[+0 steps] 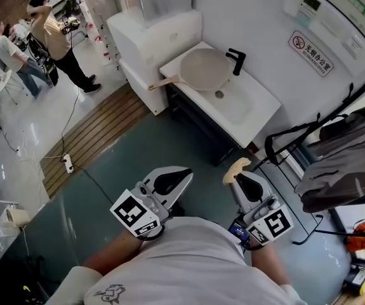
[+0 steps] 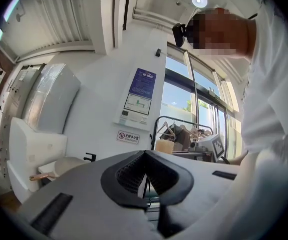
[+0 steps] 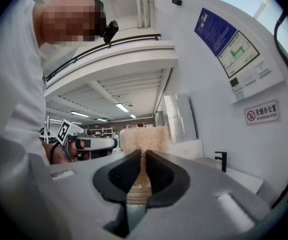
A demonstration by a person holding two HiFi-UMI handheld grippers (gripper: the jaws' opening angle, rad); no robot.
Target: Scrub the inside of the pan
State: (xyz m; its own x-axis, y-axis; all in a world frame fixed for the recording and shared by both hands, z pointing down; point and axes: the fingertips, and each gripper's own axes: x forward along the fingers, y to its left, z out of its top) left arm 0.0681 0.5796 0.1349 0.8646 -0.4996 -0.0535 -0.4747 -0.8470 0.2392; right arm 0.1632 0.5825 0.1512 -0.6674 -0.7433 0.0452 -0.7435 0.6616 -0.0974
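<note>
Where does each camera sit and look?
Head view: on the head, looking down at pan on sink; left gripper, right gripper, shirt show.
Left gripper view: on that gripper, facing the sink wall; shut empty jaws show.
Right gripper view: on that gripper, facing the room; jaws clamp scrubber.
Shared: both gripper views show the faucet.

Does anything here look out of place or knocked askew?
Only the pan. It lies across one end of the sink beside the tap, with its wooden handle sticking out past the edge. Nothing looks spilled or broken. The right gripper grips a scrubbing pad, away from the pan.
</note>
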